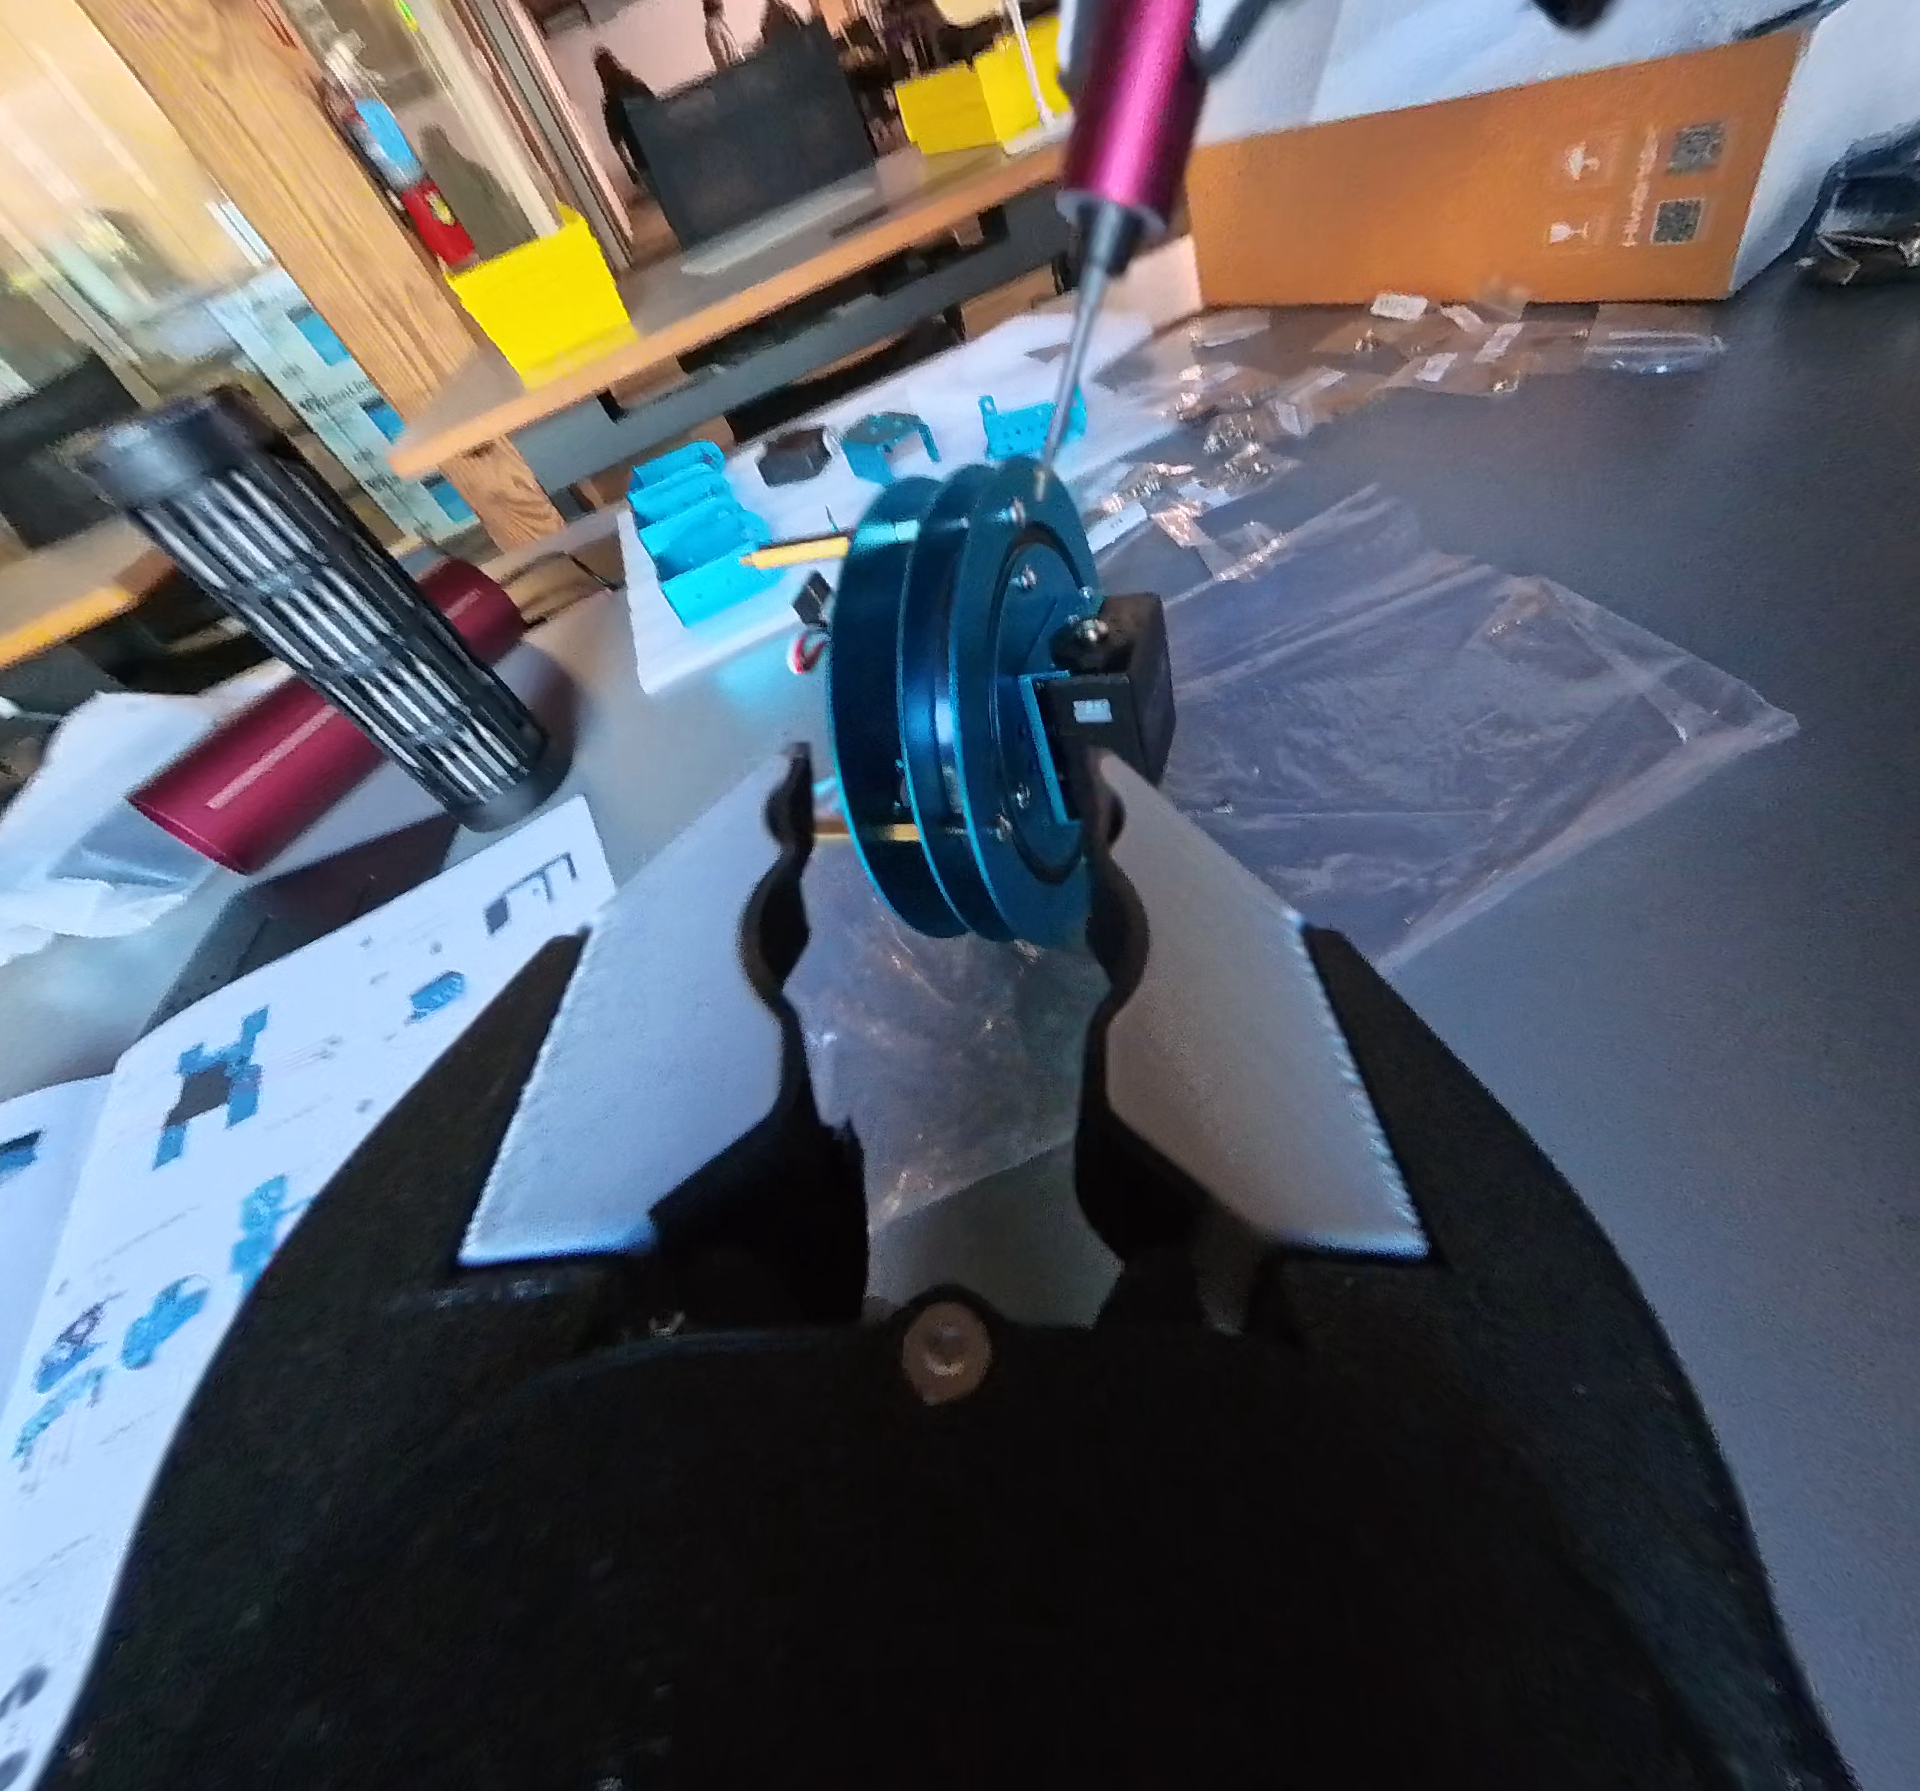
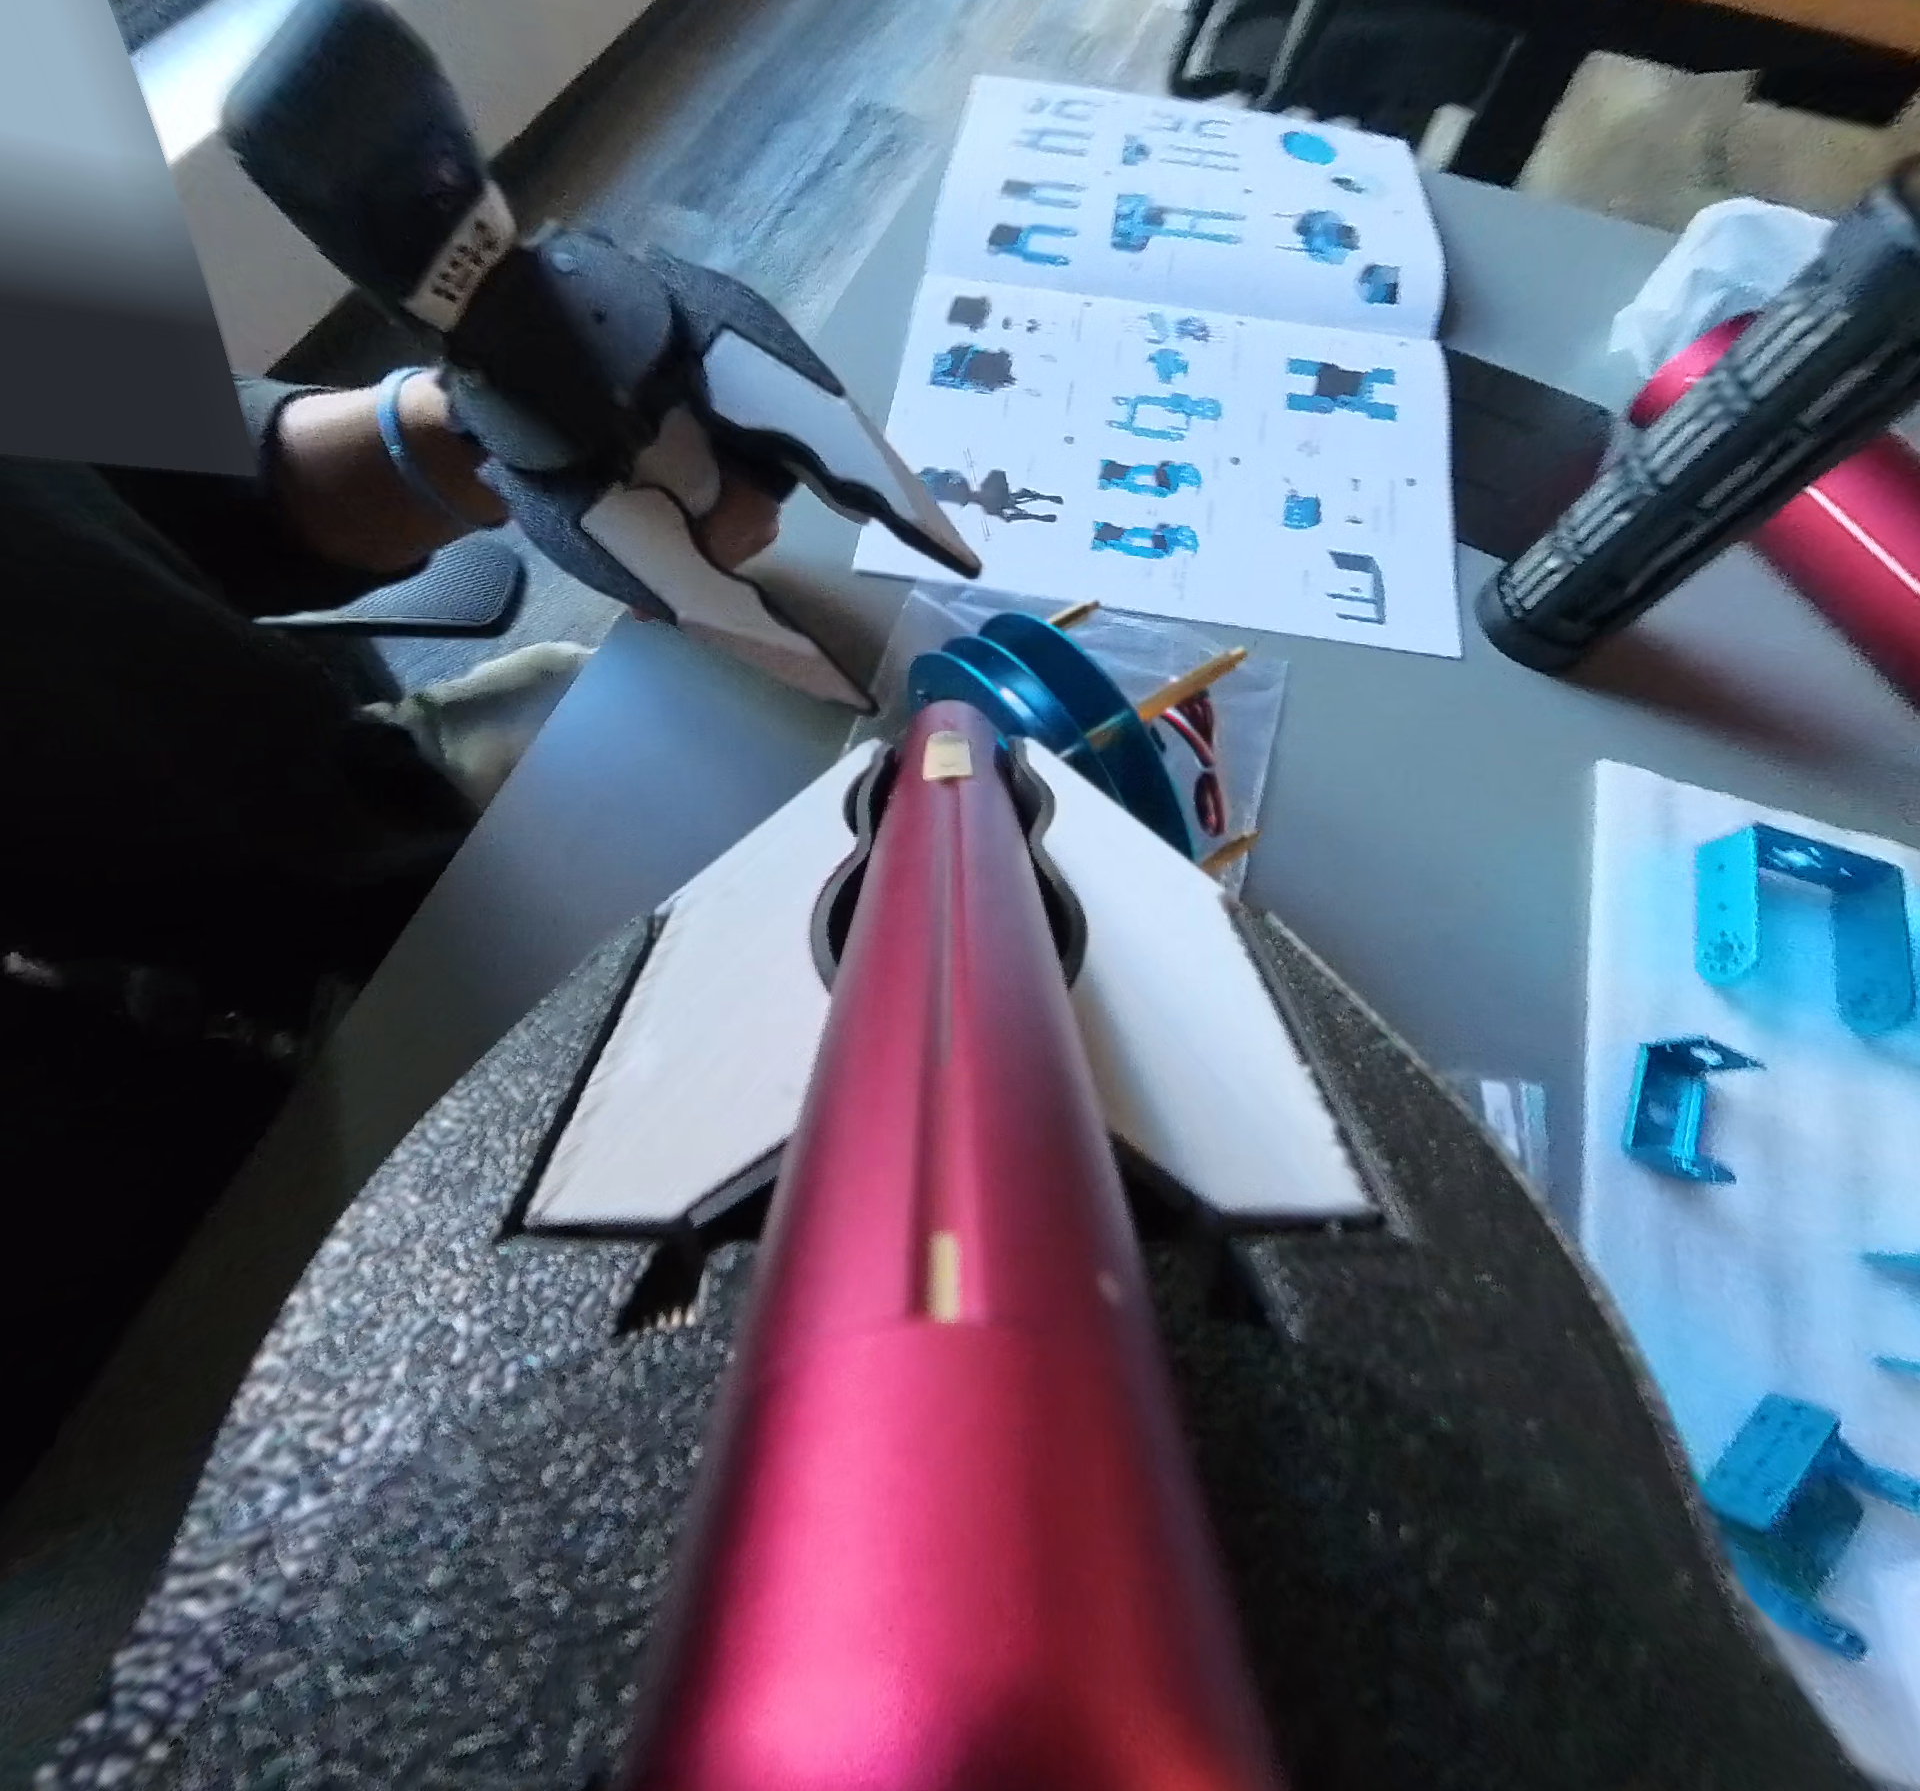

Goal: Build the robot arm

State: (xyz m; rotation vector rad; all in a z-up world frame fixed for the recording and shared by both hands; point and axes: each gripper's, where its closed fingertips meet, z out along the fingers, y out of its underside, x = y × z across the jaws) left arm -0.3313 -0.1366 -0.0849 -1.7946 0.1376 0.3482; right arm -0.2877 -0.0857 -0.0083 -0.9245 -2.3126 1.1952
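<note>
My left gripper [image 1: 956, 796] holds a blue disc assembly [image 1: 966, 702] on edge: two round blue plates joined by brass standoffs, with a black servo [image 1: 1122, 692] on its face. The jaws close on it from both sides. My right gripper [image 2: 951, 754] is shut on a magenta screwdriver [image 2: 935, 1170]. In the left wrist view the screwdriver [image 1: 1138, 37] comes down from above, and its thin bit touches the top rim of the front plate. The right wrist view shows the left gripper [image 2: 914, 635] beside the disc assembly [image 2: 1049, 702], held by a hand.
An open instruction booklet [image 2: 1164, 391] lies beyond the discs. A black mesh cylinder [image 1: 312, 619] stands by a red case [image 1: 281, 754]. Loose blue brackets [image 2: 1808, 920] lie on white paper. Clear plastic bags [image 1: 1403, 702] and an orange box [image 1: 1475, 183] are at the right. The gap from one gripper's tips to the other's is roughly 11 cm. The left tips stand about 25 cm off the black mesh cylinder [image 1: 312, 619].
</note>
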